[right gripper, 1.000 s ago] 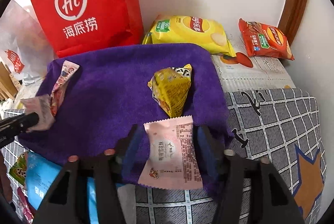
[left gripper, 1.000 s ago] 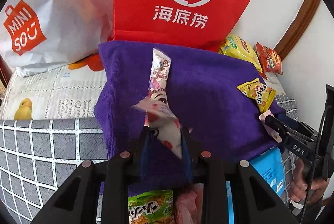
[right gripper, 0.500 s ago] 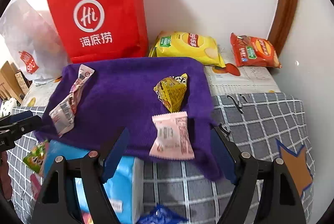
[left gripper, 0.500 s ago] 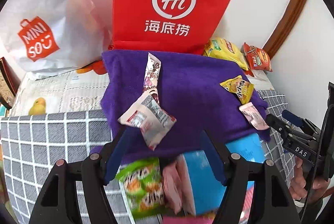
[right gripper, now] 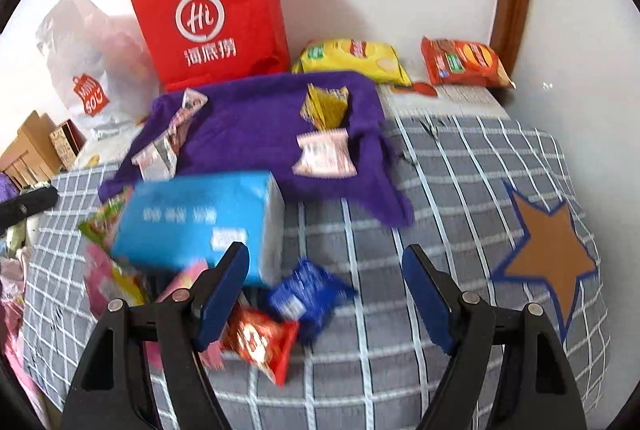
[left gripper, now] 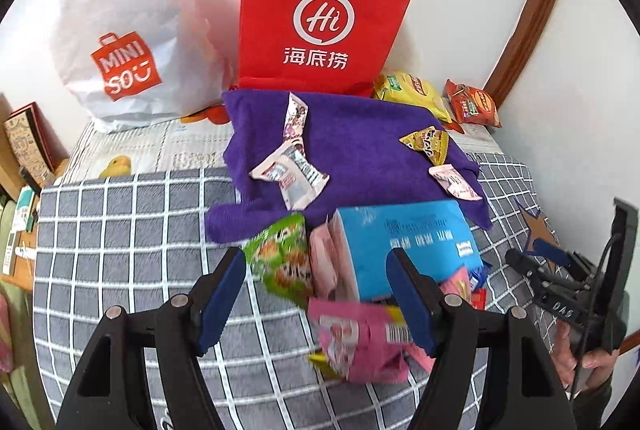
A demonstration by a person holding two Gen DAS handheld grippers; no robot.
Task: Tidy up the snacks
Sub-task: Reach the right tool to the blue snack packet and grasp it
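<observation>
A purple towel (left gripper: 360,133) (right gripper: 256,125) lies on the checked bed cover. On it lie a long wafer packet (left gripper: 295,117), a white-and-red packet (left gripper: 292,175) (right gripper: 158,157), a yellow packet (left gripper: 430,143) (right gripper: 326,103) and a pale pink packet (left gripper: 454,181) (right gripper: 324,153). My left gripper (left gripper: 316,290) is open and empty above a loose pile: a green packet (left gripper: 280,258), a blue box (left gripper: 408,242) (right gripper: 192,222) and a pink packet (left gripper: 360,342). My right gripper (right gripper: 324,294) is open and empty above a blue packet (right gripper: 308,296) and a red packet (right gripper: 260,342).
A red paper bag (left gripper: 324,17) (right gripper: 208,13) and a white Miniso bag (left gripper: 124,41) stand against the wall. Yellow chips (right gripper: 352,59) and an orange packet (right gripper: 464,63) lie behind the towel. A star patch (right gripper: 548,254) is at the right. Boxes (right gripper: 36,145) stand at the left.
Both grippers opened, left the white-and-red and pale pink packets on the towel, and pulled back toward the near pile of snacks.
</observation>
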